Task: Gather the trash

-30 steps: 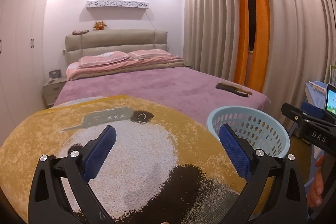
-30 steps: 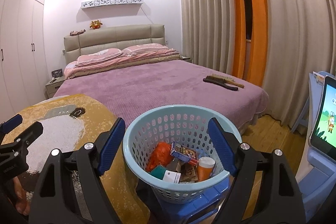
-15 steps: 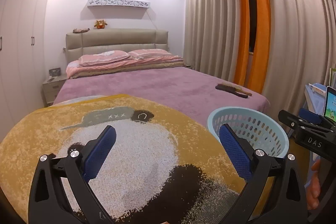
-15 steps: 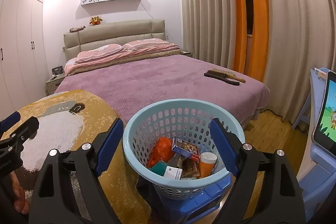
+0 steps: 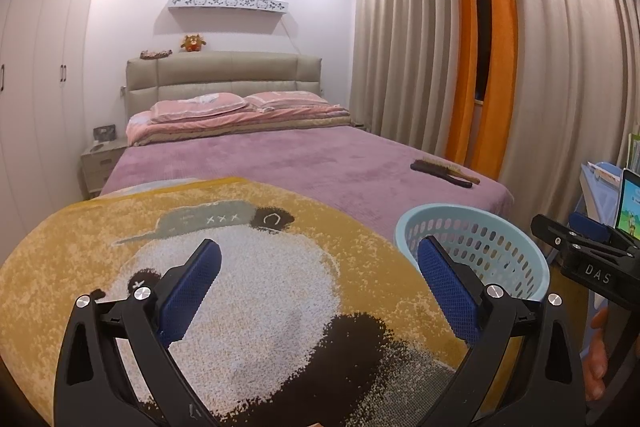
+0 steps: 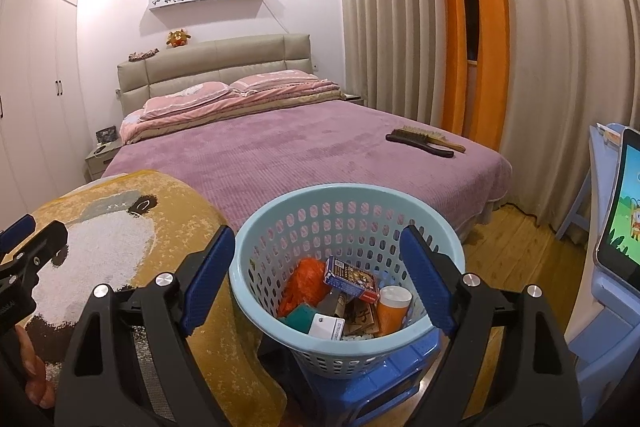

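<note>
A light blue plastic basket (image 6: pixel 316 205) stands on a blue stool (image 6: pixel 384 383), right in front of my right gripper. It holds trash: an orange crumpled bag (image 6: pixel 304 281), a small printed box (image 6: pixel 352 277), an orange cup (image 6: pixel 394 309) and a white packet (image 6: pixel 328 326). My right gripper (image 6: pixel 318 277) is open and empty above the basket's near rim. My left gripper (image 5: pixel 320 285) is open and empty over a yellow panda rug (image 5: pixel 248 287). The basket also shows in the left wrist view (image 5: pixel 516 239), at the right.
A bed with a purple cover (image 6: pixel 304 147) fills the middle. Two brushes (image 6: pixel 424 143) lie near its right corner. Curtains (image 6: pixel 400 27) hang at the right. A tablet (image 6: pixel 624 203) stands on a blue stand at far right. White wardrobes (image 5: pixel 32 107) line the left.
Both grippers stay open. The right gripper has risen slightly and tilted down over the basket. The left gripper has hardly moved.
</note>
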Demonstrator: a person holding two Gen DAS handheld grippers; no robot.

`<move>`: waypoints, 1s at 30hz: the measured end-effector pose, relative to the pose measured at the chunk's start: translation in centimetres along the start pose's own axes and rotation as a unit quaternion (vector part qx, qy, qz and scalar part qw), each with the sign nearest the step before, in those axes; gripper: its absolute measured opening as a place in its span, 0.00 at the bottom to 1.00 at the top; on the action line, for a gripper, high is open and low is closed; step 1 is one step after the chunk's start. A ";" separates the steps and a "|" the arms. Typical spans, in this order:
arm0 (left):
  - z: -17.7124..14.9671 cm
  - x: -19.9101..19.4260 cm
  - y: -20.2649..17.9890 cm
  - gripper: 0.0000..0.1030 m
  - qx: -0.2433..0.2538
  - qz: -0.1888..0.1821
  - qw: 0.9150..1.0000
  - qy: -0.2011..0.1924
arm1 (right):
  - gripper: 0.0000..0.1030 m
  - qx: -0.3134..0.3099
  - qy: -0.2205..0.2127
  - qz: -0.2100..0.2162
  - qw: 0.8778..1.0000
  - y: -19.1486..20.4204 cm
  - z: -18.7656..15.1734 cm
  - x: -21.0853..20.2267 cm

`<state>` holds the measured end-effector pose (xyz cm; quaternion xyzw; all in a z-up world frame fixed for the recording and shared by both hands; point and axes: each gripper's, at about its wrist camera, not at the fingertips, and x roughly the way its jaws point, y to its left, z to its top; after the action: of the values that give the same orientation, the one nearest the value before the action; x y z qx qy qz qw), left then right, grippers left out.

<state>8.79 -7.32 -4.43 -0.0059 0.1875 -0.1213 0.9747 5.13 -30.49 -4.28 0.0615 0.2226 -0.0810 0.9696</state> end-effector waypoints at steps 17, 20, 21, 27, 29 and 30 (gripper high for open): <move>0.0 0.0 0.0 0.93 -0.004 -0.003 1.000 0.001 | 0.78 0.005 0.002 0.000 1.000 -0.1 -0.1 0.1; 0.0 0.0 0.0 0.93 -0.004 -0.003 1.000 0.001 | 0.78 0.004 0.002 0.000 1.000 -0.1 -0.1 0.1; 0.0 0.0 0.0 0.93 -0.004 -0.003 1.000 0.002 | 0.78 0.005 0.002 0.000 1.000 -0.1 -0.1 0.1; 0.0 0.0 -0.1 0.93 -0.004 -0.002 1.000 0.003 | 0.78 0.005 0.002 0.000 1.000 -0.2 -0.1 0.1; 0.0 0.0 -0.1 0.93 -0.004 -0.002 1.000 0.003 | 0.78 0.006 0.002 0.000 1.000 -0.2 -0.1 0.1; 0.0 0.0 -0.1 0.93 -0.004 -0.002 1.000 0.003 | 0.78 0.007 0.003 -0.001 1.000 -0.2 -0.1 0.2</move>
<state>8.80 -7.39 -4.45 -0.0096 0.1909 -0.1228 0.9738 5.17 -30.65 -4.49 0.0683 0.2248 -0.0829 0.9685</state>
